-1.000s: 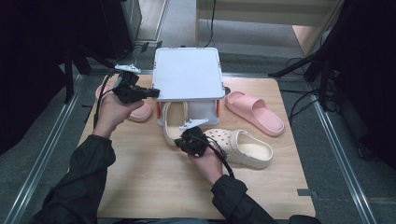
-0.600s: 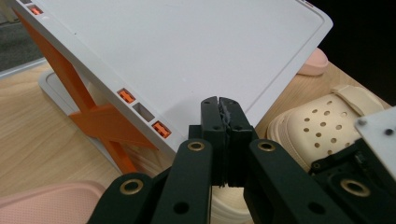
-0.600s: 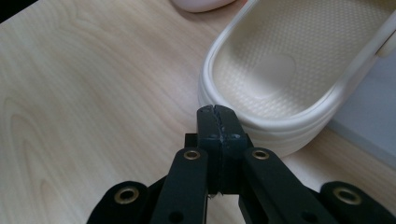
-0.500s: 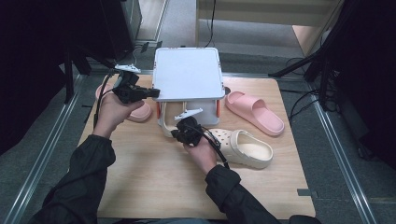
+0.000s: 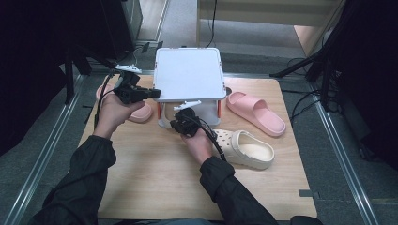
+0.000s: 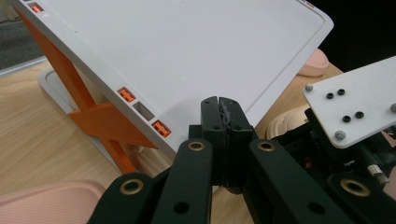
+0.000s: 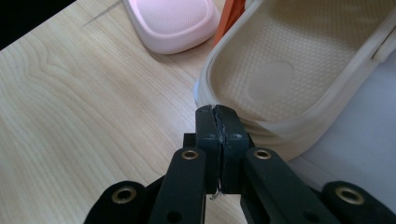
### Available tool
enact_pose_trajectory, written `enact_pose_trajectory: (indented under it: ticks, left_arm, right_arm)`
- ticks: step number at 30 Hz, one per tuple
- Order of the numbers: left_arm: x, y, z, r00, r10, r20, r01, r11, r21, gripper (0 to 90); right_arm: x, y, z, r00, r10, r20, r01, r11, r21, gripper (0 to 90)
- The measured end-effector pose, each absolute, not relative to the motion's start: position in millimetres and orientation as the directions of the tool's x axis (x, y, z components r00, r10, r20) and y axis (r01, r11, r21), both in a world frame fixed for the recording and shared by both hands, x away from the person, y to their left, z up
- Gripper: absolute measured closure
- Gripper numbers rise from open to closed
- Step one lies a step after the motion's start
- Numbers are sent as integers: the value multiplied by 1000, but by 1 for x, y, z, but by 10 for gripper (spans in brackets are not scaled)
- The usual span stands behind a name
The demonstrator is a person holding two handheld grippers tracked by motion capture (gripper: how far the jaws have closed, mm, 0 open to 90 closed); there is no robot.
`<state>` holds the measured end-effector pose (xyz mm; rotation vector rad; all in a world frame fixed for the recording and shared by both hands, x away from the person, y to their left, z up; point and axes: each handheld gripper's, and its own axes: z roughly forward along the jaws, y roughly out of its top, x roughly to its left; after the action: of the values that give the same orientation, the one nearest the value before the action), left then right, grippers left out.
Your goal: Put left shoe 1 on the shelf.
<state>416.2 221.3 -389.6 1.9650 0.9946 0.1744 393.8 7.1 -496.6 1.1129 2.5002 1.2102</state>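
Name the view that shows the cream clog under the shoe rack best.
The right gripper view: the cream clog shows its textured footbed and rim, just beyond the shut fingers. The high view has it tucked under the shoe rack. The left gripper view catches a cream edge beside the rack.

no readable text, label, brand, number or sign stood on anything in these pictures.
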Motion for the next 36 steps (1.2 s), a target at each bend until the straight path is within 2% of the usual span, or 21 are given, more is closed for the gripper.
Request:
enact_pose_trajectory:
  ticks: [8,11,14,16,19,21,36]
  left_arm:
    - [417,222,-389,656,708,-261,586,-259,768,896]
    - [416,220,-388,646,715,-267,596,-254,762,866]
    - [415,220,-385,624,729,-281,614,-235,754,777]
    - [411,218,-381,631,706,-323,627,-218,748,693]
    - [397,211,-367,648,708,-282,593,-237,769,571]
    - [395,209,-365,653,704,-279,591,-243,770,533]
    - [370,205,-377,664,692,-283,599,-265,756,417]
  right_arm:
    - [387,2,-491,-720,664,203,569,396,721,895]
    - [381,-5,-486,-734,643,219,564,397,724,878]
    - [372,-13,-480,-753,619,222,545,398,738,859]
    - [364,-21,-474,-763,604,231,538,394,745,827]
    - [351,-38,-465,-780,573,250,525,384,759,735]
    - [346,-48,-461,-790,560,249,514,384,767,706]
    - [318,-114,-453,-811,527,254,492,381,783,576]
